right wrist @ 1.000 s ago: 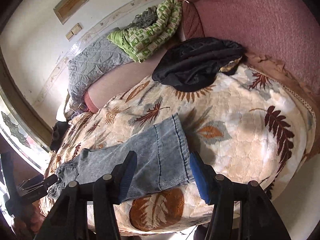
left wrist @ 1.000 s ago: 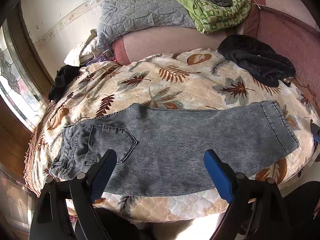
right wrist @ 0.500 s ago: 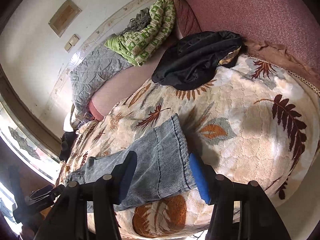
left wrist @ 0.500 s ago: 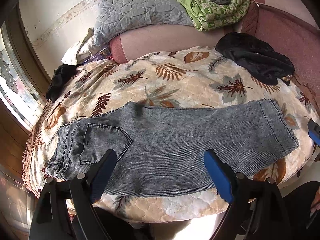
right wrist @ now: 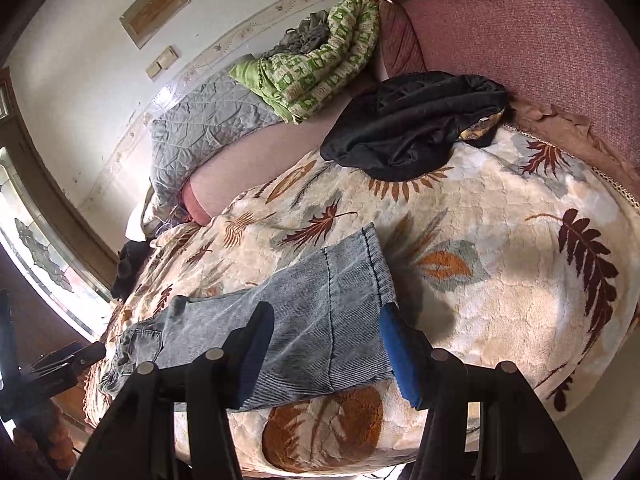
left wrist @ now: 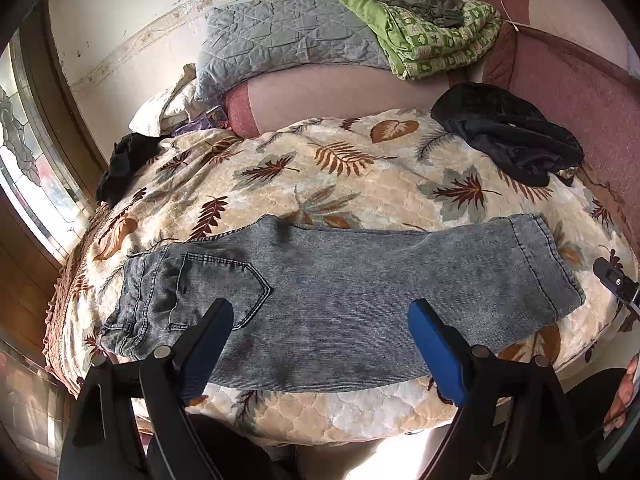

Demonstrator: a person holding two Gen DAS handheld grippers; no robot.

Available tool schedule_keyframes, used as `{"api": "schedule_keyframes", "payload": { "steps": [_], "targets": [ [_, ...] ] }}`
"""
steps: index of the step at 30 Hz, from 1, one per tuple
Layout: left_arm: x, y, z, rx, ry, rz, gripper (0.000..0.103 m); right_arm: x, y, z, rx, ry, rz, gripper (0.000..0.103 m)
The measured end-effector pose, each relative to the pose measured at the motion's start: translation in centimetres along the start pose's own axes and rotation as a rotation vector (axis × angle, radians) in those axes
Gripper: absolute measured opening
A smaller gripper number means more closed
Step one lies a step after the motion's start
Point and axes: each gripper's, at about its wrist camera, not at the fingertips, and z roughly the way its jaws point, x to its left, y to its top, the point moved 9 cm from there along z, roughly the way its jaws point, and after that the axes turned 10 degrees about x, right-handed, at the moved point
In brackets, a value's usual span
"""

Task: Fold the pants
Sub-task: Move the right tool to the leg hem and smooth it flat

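On the leaf-print blanket (left wrist: 360,184), jeans (left wrist: 340,300) lie flat; both grippers gape.

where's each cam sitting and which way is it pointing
Left wrist: sits on the left gripper, over the near bed edge, facing across the jeans toward the wall; its open fingers and the right gripper's tip at far right show.
Right wrist: sits on the right gripper, over the hem end, facing along the blanket; its open fingers and the left gripper at far left show.
Shared: jeans, blanket, black garment, green quilt.
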Motion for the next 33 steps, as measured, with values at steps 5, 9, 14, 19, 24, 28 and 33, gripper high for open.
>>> {"api": "schedule_keyframes", "payload": {
  "steps": [5, 9, 14, 19, 24, 28, 33],
  "targets": [
    [-0.09, 0.08, -0.29, -0.006, -0.003, 0.001, 0.089, -0.09, -0.02, -0.05, -0.001, 0.002, 0.001, 0.059],
    [-0.12, 0.12, -0.38, -0.008, -0.006, 0.0, 0.089, -0.1, -0.01, -0.03, 0.0, 0.004, 0.0, 0.059],
    [-0.21, 0.21, -0.45, -0.01, -0.005, 0.001, 0.089, -0.09, -0.01, -0.01, 0.002, 0.007, 0.0, 0.059],
    [-0.35, 0.27, -0.45, -0.009, -0.005, 0.006, 0.089, 0.04, 0.03, 0.04, 0.005, 0.009, -0.001, 0.059],
    [-0.55, 0.41, -0.54, -0.01, -0.008, 0.009, 0.089, 0.15, 0.06, 0.12, 0.004, 0.011, -0.004, 0.059],
    [-0.61, 0.54, -0.73, -0.017, -0.004, 0.012, 0.089, 0.16, 0.12, 0.18, 0.004, 0.014, -0.006, 0.059],
    [-0.68, 0.57, -0.85, -0.019, -0.007, 0.012, 0.089, 0.17, 0.12, 0.21, 0.003, 0.012, -0.008, 0.059]
  ]
}}
